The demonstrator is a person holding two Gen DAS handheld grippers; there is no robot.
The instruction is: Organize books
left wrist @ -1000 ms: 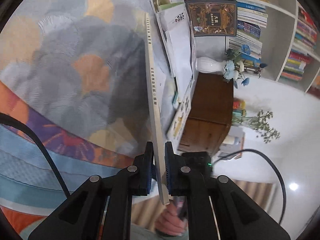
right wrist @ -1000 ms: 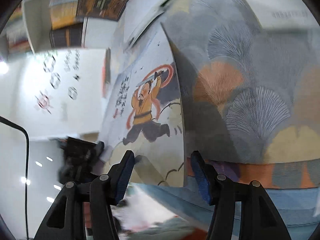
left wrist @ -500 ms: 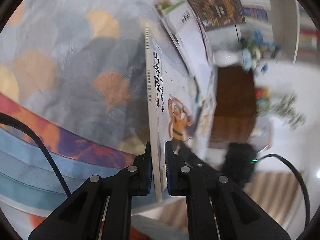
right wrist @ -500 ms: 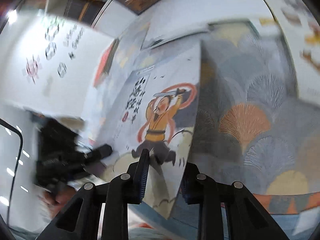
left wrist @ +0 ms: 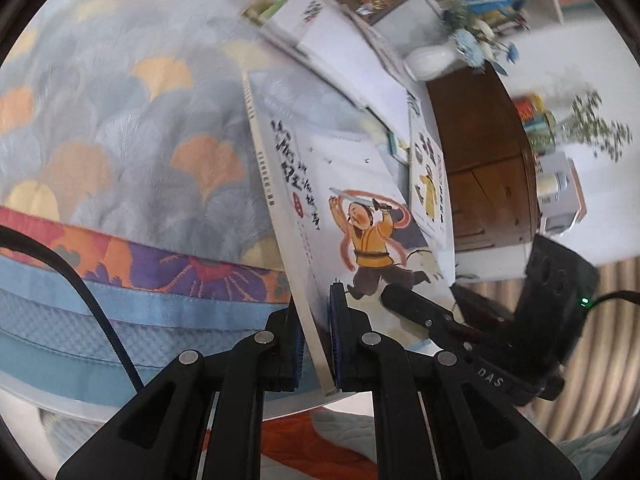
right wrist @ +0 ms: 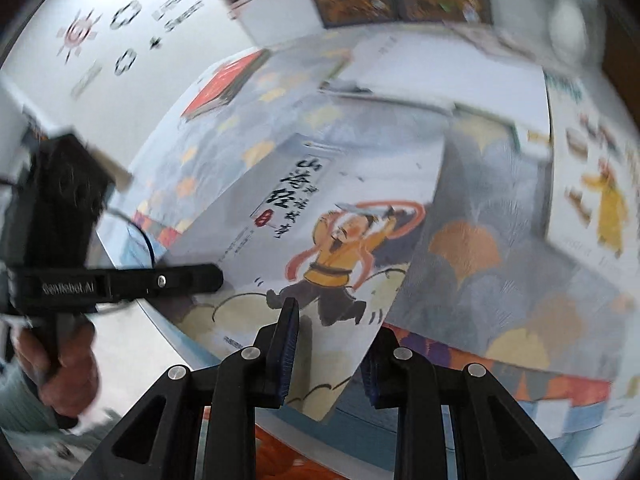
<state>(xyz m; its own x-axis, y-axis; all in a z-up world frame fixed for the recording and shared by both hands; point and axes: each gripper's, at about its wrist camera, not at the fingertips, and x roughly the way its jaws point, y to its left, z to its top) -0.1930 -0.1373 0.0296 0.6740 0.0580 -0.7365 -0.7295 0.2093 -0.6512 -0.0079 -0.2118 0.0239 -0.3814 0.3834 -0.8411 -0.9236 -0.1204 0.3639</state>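
Right fingers (right wrist: pixel 326 354) now pinched onto book (left wrist: pixel 352 216), left fingers (left wrist: pixel 314 340) too; lifted off bed (left wrist: pixel 120 120), shelving judged next

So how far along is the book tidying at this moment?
Early. In hand: the picture book, clamped near its spine by the left gripper and at its lower edge by the right gripper, tilted above the patterned cloth. Left: several loose books lie unsorted beyond it.

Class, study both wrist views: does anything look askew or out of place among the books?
Yes. The illustrated book, gripped by both the left gripper and the right gripper, hangs tilted above the patterned cloth. Behind it, the other books lie scattered at mismatched angles rather than stacked.
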